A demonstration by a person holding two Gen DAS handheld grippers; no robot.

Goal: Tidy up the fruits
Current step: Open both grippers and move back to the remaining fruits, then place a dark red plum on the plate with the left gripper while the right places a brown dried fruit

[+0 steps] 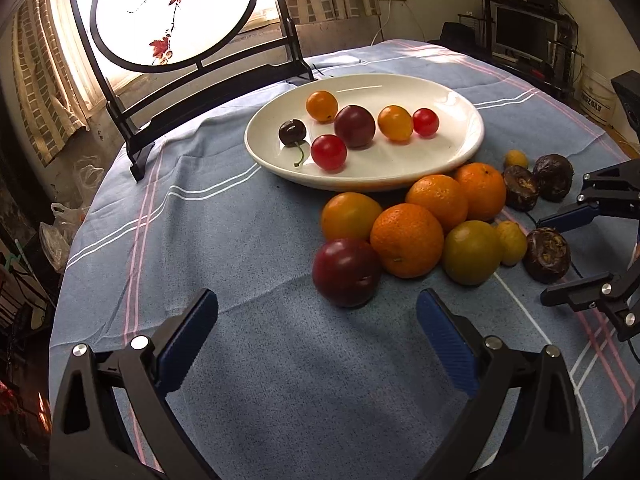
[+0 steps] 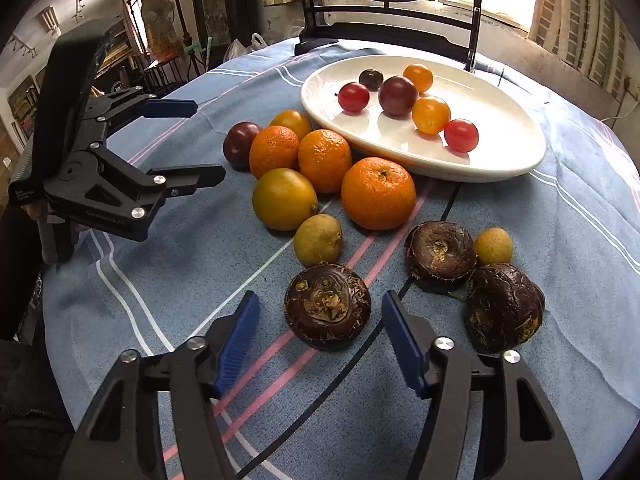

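blue tablecloth | right claw | apparently clear of corm

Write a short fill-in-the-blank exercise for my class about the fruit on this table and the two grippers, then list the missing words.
1. The white plate holds ___ small fruits.
2. The cherry on the plate still has its ___.
3. The right gripper is lined up with a dark brown ___.
4. The left gripper has its jaws wide ___, nearest the dark red plum.

Missing words: six; stem; water chestnut; open
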